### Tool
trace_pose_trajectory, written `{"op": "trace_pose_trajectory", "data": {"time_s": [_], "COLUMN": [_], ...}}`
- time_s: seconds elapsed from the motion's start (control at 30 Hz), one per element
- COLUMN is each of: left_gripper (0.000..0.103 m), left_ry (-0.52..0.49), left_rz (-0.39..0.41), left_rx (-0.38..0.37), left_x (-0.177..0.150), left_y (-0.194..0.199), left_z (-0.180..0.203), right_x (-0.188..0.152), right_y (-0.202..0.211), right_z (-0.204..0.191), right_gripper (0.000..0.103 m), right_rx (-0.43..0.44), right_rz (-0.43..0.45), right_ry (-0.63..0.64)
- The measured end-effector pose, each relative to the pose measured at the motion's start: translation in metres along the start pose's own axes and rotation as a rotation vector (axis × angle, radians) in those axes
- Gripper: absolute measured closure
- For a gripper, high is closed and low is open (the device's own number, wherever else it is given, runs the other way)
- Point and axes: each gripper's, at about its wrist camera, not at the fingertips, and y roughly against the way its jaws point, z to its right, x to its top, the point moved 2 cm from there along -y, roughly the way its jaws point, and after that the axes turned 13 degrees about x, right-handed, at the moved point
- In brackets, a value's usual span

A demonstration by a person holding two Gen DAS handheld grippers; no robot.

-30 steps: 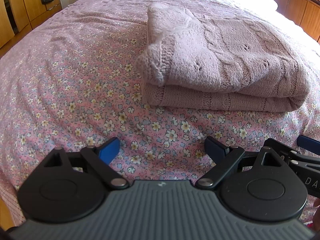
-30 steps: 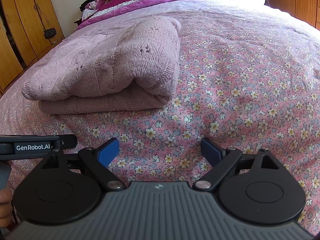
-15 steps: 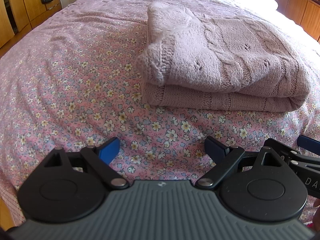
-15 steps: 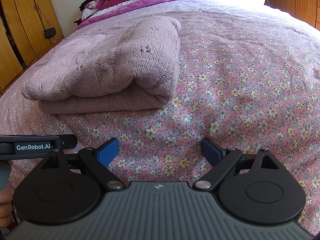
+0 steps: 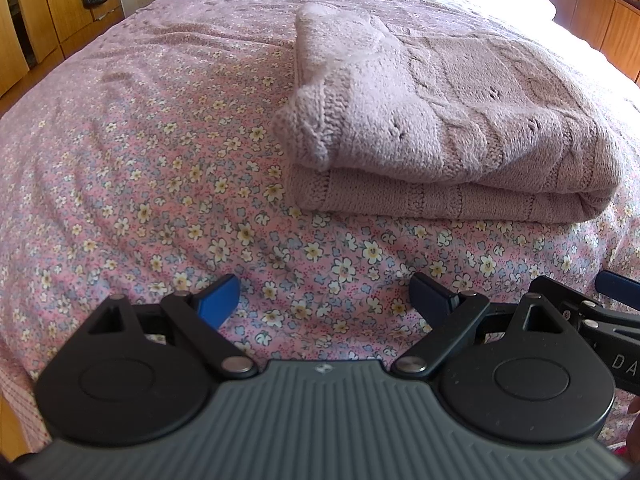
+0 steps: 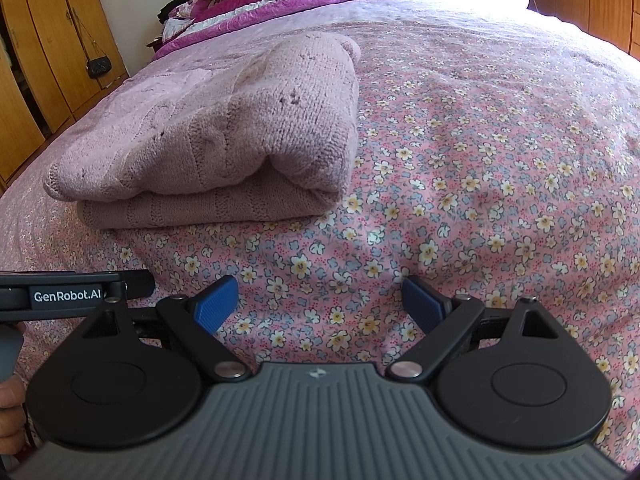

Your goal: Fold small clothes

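The left hand-held gripper (image 5: 324, 300) hangs over the near edge of the bed (image 5: 132, 168) with its blue pads (image 5: 218, 300) spread wide apart; nothing lies between them but the flowered cover, and they hold nothing. In the left wrist view the folded mauve sweater (image 5: 440, 132) lies on the bed ahead and to the right of this tool, well clear of its pads, a knitted corner poking out at its left end. At the right edge of that view part of the other tool shows, with the white letters "DA" readable on its black arm. The right hand-held gripper (image 6: 320, 306) is likewise wide open over bare cover, gripping nothing and apart from the sweater (image 6: 224, 128), which in the right wrist view sits ahead and to the left, its rounded fold facing the camera. At the left edge of that view the left tool's black arm carries a label (image 6: 68, 295) reading "GenRobot.AI". A wardrobe (image 6: 44, 52) with a small black bag (image 6: 99, 67) hanging on it stands beyond the bed's left side.
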Motion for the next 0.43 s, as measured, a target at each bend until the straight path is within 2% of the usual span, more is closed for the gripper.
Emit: {"op": "trace_pose_trajectory", "data": {"time_s": [0.43], "left_gripper": [0.009], "left_ry": [-0.010], "left_rz": [0.000], "left_rx": [0.007], "left_x": [0.0004], "left_y": [-0.0004], "left_z": [0.0000], "right_x": [-0.0002], "right_y": [0.0002], "right_z": [-0.0001], "right_gripper": [0.010], "right_rx": [0.000], "right_rz": [0.000], "right_ry": [0.000]}}
